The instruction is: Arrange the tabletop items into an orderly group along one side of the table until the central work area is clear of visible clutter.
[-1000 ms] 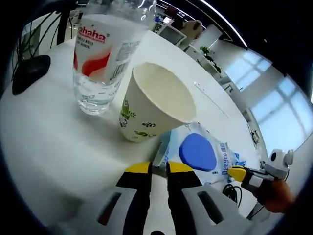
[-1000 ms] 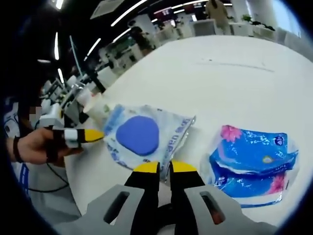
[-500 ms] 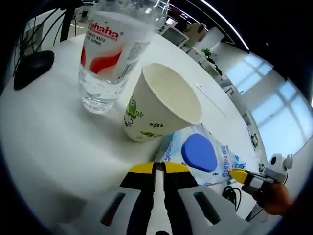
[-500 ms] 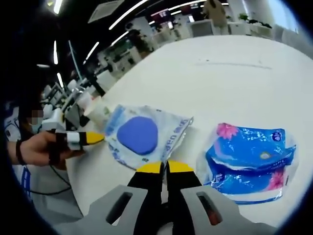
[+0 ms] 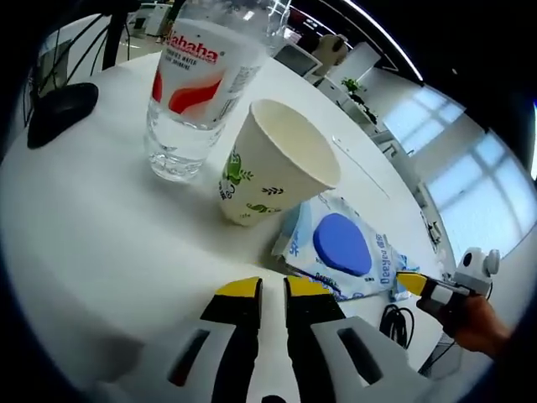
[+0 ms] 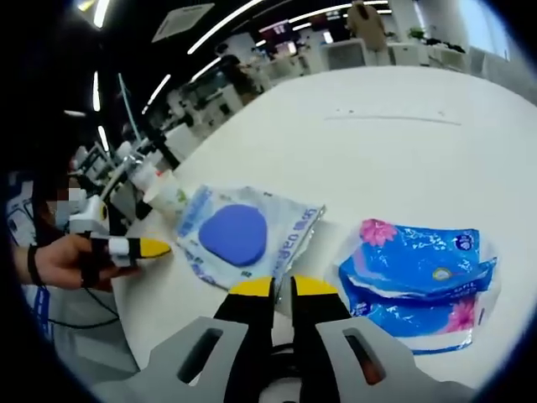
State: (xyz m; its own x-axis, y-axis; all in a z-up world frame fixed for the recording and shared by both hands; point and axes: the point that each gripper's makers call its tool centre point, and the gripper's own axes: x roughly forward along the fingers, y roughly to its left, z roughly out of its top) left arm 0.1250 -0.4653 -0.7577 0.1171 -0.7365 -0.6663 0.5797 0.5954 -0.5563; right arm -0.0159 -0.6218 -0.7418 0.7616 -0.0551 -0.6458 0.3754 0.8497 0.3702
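Counting items on the white bench (image 5: pixel 92 243): 1 clear water bottle (image 5: pixel 195 88) w/ red-and-white label, 1 paper cup (image 5: pixel 273 176) w/ green leaf print, 1 wet-wipe pack (image 5: pixel 340 252) w/ blue oval lid, 1 blue tissue pack (image 6: pixel 419 281) w/ pink flowers, plus 1 black mouse-like object (image 5: pixel 60 113) further off by the bench's far edge. In the left gripper view the bottle and cup stand upright, just beside each other; whether they touch can't be told. The wipe pack lies flat next to the cup's base, close to the bench edge where a black cable (image 5: pixel 394 321) hangs. Left gripper (image 5: pixel 270 288) sits low over bare bench, yellow-tipped jaws a narrow gap apart, holding nothing, just short of the wipe pack's near corner. In the right gripper view the right gripper (image 6: pixel 273 286) likewise has its jaws a slit apart and empty, tips near the wipe pack (image 6: pixel 239 235); the tissue pack lies beside it, apart from the wipes. A person's hand (image 6: pixel 54 260) holds the other gripper at the bench edge near the wipe pack. Beyond both packs, toward the far edge, is a wide stretch of bare bench (image 6: pixel 403 159).
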